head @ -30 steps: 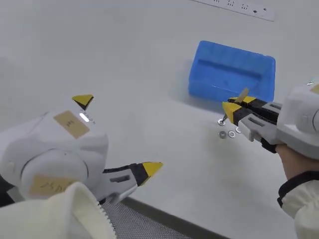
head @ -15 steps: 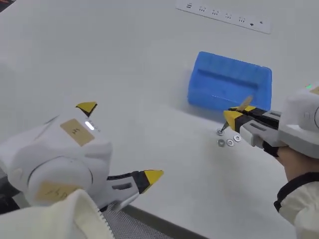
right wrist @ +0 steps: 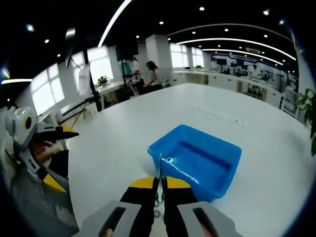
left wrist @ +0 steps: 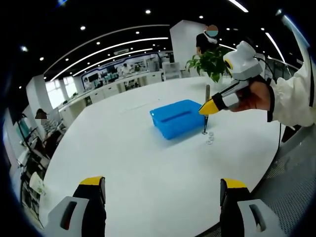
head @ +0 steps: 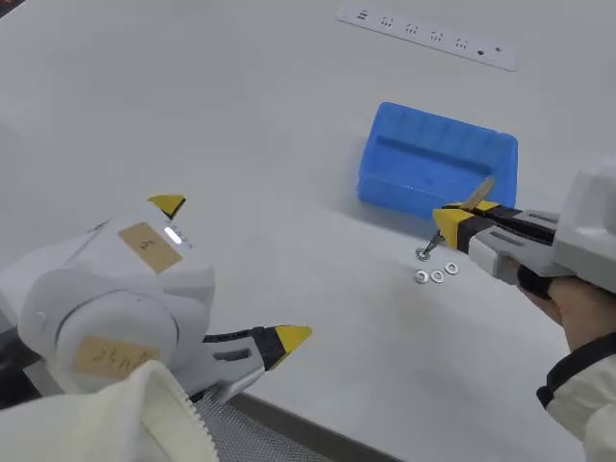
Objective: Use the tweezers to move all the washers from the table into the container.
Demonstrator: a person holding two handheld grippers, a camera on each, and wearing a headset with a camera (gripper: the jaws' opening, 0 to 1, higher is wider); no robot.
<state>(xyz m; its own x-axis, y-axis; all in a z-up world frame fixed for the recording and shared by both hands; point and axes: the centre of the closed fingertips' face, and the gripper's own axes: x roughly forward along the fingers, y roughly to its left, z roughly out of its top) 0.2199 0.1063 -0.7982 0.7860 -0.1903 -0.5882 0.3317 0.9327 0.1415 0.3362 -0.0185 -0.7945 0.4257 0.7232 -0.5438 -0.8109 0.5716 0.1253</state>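
Toward the table's (head: 241,115) right edge, your right gripper (head: 450,223) is clamped on the tweezers (head: 432,243). Its jaws are pressed together w/ the tweezers sticking out btwn them. The tan top end angles up and the metal tips point down at the table, just in front of the blue container (head: 438,159). One washer (head: 423,254) sits right at the tips; can't tell if it's pinched or just lying there. Three more washers (head: 437,276) lie in a short row on the table just beside it, on the side nearer you. They're close to the blue container's front wall but not touching it. Your right gripper view looks along the closed jaws toward the blue container (right wrist: 197,153), w/ the tweezers (right wrist: 160,165) rising up the middle. Your left gripper (head: 229,269) is near the table's front edge, well apart from the washers, jaws spread wide apart. Your left gripper view has the right gripper (left wrist: 207,108) w/ the tweezers pointing down at the washers (left wrist: 209,139), next to the blue container (left wrist: 175,118). A power strip (head: 428,38) lies along the table's far edge.
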